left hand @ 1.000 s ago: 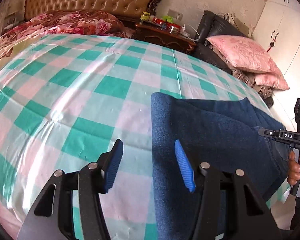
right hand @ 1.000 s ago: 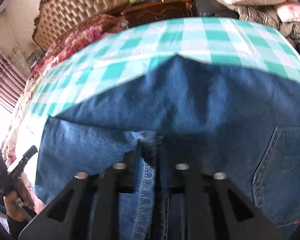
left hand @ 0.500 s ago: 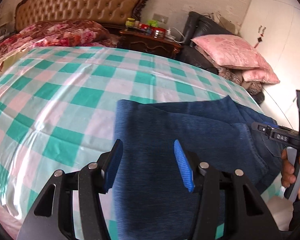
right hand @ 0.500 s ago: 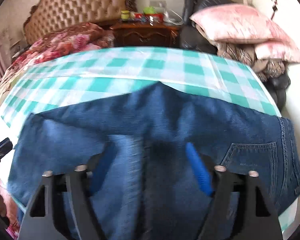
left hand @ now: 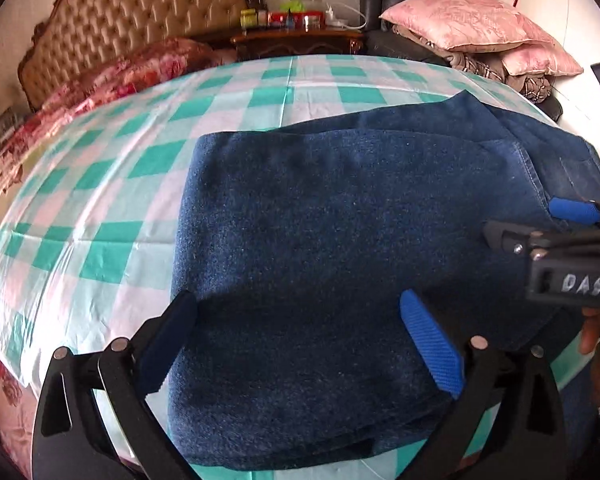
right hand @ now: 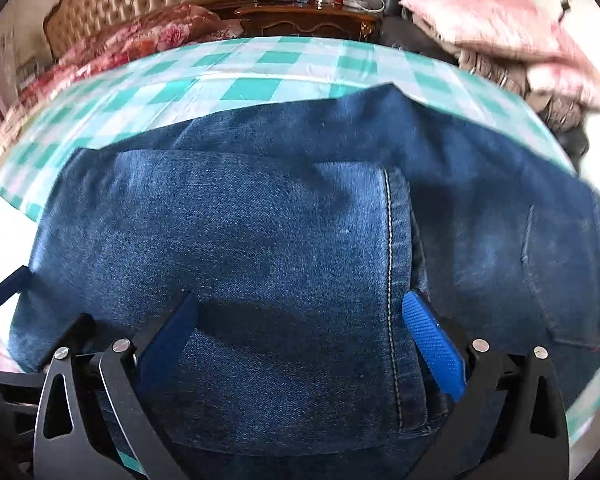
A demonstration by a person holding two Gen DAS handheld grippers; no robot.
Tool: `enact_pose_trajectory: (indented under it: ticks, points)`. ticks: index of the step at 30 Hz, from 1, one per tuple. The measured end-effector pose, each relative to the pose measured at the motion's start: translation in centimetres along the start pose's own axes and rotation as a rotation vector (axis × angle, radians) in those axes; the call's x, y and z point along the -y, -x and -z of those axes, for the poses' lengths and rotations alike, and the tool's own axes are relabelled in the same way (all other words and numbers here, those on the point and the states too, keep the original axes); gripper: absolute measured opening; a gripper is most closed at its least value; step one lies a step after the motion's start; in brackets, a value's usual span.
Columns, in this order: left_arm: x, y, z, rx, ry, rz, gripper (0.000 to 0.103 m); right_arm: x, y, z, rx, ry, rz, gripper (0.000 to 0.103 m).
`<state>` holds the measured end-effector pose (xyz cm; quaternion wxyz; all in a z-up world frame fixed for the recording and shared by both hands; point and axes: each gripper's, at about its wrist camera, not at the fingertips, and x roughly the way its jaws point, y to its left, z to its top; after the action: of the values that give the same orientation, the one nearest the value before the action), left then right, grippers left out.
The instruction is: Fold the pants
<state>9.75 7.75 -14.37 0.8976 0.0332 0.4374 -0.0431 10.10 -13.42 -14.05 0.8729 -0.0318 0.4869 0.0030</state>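
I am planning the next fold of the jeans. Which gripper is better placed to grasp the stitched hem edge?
Probably the right gripper: its opening jaws hang over the jeans, with the hem beside its blue pad. The left gripper faces only plain folded cloth.

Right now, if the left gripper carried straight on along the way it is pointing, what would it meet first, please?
Most likely the folded jeans: the left gripper, its jaws opening with nothing pinched, points down at the denim on the checked sheet. How far off the cloth lies is unclear.
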Motion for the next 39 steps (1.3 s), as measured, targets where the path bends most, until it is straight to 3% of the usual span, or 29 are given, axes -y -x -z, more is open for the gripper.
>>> enact_pose_trajectory:
  ticks: [2,3,6,8,9,10,12,16,18,20,22,24,27,29,30,32,35,37,39]
  points:
    - [-0.3,0.4,-0.3,-0.004,-0.003,0.011,0.101,-0.3,0.2,0.2,0.011,0.017,0.007,0.099]
    - [-0.5,1.2,-0.7,0.040,0.006,-0.019,0.099,-0.3,0.3,0.2,0.010,0.011,0.005,0.099]
    - [-0.4,2.2,-2.1,0.090,-0.020,0.011,0.080,-0.5,0.3,0.2,0.015,0.015,0.005,0.099]
    - [-0.4,1.6,-3.5,0.093,-0.035,0.026,0.059,-0.4,0.3,0.1,0.014,0.014,0.002,0.099]
    - [-0.5,0.7,-4.3,0.071,-0.041,0.059,0.055,-0.4,0.3,0.2,0.013,0.015,0.002,0.099]
    - [-0.6,-0.1,-4.9,0.056,-0.044,0.075,0.044,-0.4,0.3,0.2,0.011,0.015,0.002,0.099]
    - [-1.0,-1.9,-6.1,0.019,-0.048,0.093,0.039,-0.4,0.3,0.1,0.008,0.020,0.000,0.099]
    - [-3.6,-3.9,-6.6,-0.031,0.008,0.009,0.028,-0.3,0.4,0.2,0.002,0.027,-0.005,0.099]
    - [-5.5,-3.8,-6.6,-0.036,0.067,0.005,0.015,-0.4,0.3,0.1,0.001,0.030,-0.006,0.099]
    - [-6.2,-3.0,-6.5,-0.018,0.085,-0.022,0.018,-0.4,0.3,0.1,-0.006,0.031,-0.006,0.099]
    - [-6.1,-1.5,-5.8,0.024,0.088,0.036,0.026,-0.4,0.3,0.1,-0.006,0.038,-0.008,0.099]
    - [-5.7,-1.0,-4.5,0.015,0.070,0.067,0.027,-0.4,0.3,0.0,-0.008,0.038,-0.008,0.099]
    - [-5.7,-1.0,-2.3,0.012,0.054,0.025,0.029,-0.4,0.4,0.0,-0.012,0.044,-0.007,0.099]
    - [-6.2,0.0,-1.8,0.013,0.075,-0.088,0.037,-0.4,0.4,0.0,-0.015,0.051,-0.003,0.099]
    - [-6.5,0.6,-1.5,0.025,0.091,-0.089,0.037,-0.5,0.4,0.0,-0.019,0.054,-0.002,0.098]
    - [-6.8,2.2,-1.0,0.055,0.109,-0.004,0.037,-0.5,0.8,-0.3,-0.011,0.060,0.017,0.097]
    - [-4.6,4.0,0.7,0.078,0.031,0.083,0.038,-0.5,1.9,-1.3,0.060,0.063,0.006,0.096]
    - [-3.4,3.6,2.1,0.038,-0.004,0.070,0.040,-0.4,2.1,-2.1,0.075,0.050,-0.023,0.091]
    - [-2.9,3.6,3.4,0.041,-0.010,0.014,0.041,-0.4,1.8,-3.2,0.096,0.054,-0.025,0.079]
